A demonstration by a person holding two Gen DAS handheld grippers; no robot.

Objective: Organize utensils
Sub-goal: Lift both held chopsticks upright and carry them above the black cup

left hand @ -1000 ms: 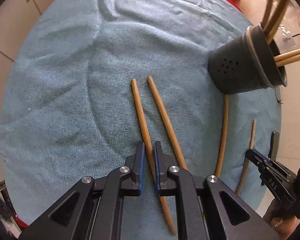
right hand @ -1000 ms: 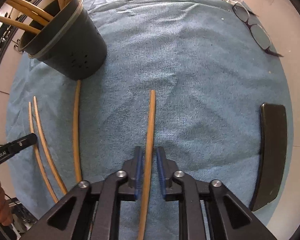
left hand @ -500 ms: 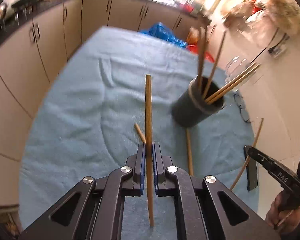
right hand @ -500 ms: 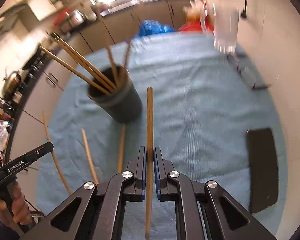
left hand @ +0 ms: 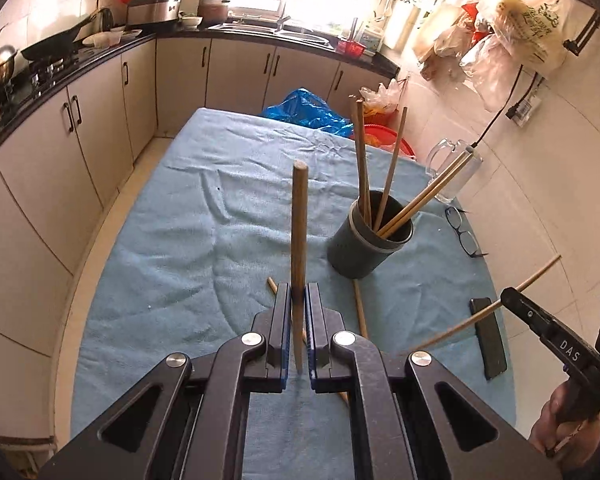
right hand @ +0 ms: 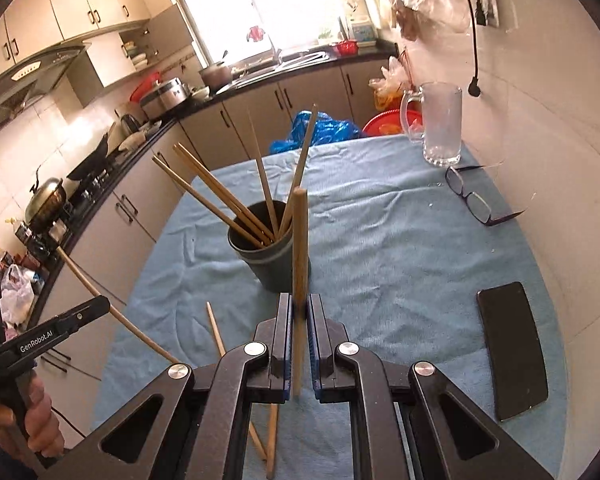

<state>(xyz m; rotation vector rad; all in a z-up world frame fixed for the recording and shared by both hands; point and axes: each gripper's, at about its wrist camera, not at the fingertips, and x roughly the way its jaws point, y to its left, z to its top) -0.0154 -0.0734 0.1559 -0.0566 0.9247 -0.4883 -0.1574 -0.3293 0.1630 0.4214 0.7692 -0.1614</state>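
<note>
My left gripper [left hand: 298, 292] is shut on a wooden chopstick [left hand: 299, 224] and holds it raised above the blue cloth. My right gripper [right hand: 299, 304] is shut on another chopstick [right hand: 299, 240], also lifted; it shows in the left wrist view [left hand: 512, 302] at the right. A dark grey utensil cup [left hand: 366, 246] holding several chopsticks stands on the cloth ahead, also in the right wrist view [right hand: 274, 262]. Two loose chopsticks [left hand: 359, 308] lie on the cloth near the cup, also in the right wrist view [right hand: 216, 330].
A blue towel [left hand: 204, 240] covers the table. A black phone [right hand: 512, 344], eyeglasses [right hand: 474, 200] and a glass mug [right hand: 440, 124] sit on the right side. Kitchen cabinets and counter surround the table on the left and back.
Both grippers closed on a chopstick each and lifted them off the cloth, rising and tilting up so the kitchen came into view.
</note>
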